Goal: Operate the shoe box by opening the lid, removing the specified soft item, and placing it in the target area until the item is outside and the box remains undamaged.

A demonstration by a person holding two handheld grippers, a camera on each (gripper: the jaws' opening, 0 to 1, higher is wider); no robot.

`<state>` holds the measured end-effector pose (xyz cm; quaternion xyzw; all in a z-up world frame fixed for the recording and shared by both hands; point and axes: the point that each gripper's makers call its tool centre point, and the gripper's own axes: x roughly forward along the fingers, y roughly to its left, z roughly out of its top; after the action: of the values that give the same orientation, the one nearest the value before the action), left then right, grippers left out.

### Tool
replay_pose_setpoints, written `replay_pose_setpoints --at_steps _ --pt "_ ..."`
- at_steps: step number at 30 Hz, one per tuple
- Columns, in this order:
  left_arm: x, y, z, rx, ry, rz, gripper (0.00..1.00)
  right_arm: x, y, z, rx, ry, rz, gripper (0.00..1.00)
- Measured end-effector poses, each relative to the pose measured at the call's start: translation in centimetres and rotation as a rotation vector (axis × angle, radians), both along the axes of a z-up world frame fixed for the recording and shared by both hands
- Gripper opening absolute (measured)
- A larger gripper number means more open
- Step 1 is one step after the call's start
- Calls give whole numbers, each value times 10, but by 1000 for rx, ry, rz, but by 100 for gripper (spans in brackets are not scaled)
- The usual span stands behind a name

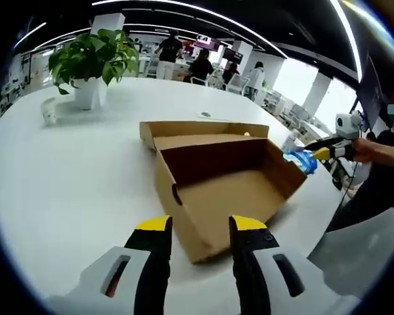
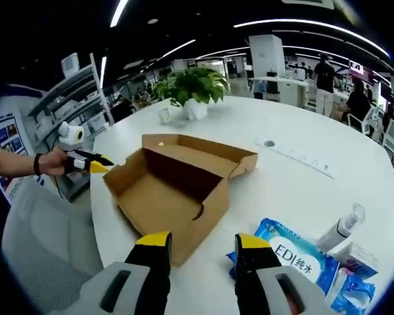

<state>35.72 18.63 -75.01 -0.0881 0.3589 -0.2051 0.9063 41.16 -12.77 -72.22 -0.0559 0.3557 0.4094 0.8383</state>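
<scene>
An open brown cardboard shoe box (image 1: 223, 190) lies on the white table (image 1: 72, 170), its lid (image 1: 203, 128) folded back flat and its inside bare. My left gripper (image 1: 200, 226) is open at the box's near corner, holding nothing. In the right gripper view the box (image 2: 174, 193) sits ahead and to the left. A blue soft pack of wipes (image 2: 299, 262) lies on the table beside my open right gripper (image 2: 203, 241), just right of its right finger. The left gripper (image 2: 92, 164) shows beyond the box's far end. The right gripper (image 1: 325, 154) hovers by the blue pack (image 1: 302, 159).
A potted plant (image 1: 92, 59) and a small white cup (image 1: 49, 110) stand at the table's far side. A white bottle (image 2: 341, 226) and a small white carton (image 2: 358, 257) lie near the wipes. The table edge curves close by, with a grey chair (image 2: 46, 243) beside it. People stand in the background.
</scene>
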Motion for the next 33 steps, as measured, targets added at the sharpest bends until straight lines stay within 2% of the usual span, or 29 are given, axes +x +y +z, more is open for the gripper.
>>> replay_pose_setpoints --at_steps 7,18,22,33 --pt "1 -2 -10 -6 35 17 31 -4 -1 -1 4 4 -10 35" --pt "2 -4 -20 50 62 0 23 -11 -1 -1 7 9 -12 35" --pt "3 -1 -22 62 63 -2 19 -12 -1 -1 12 11 -13 35" --pt "2 1 -22 70 67 -18 16 -15 1 -3 20 24 -15 35"
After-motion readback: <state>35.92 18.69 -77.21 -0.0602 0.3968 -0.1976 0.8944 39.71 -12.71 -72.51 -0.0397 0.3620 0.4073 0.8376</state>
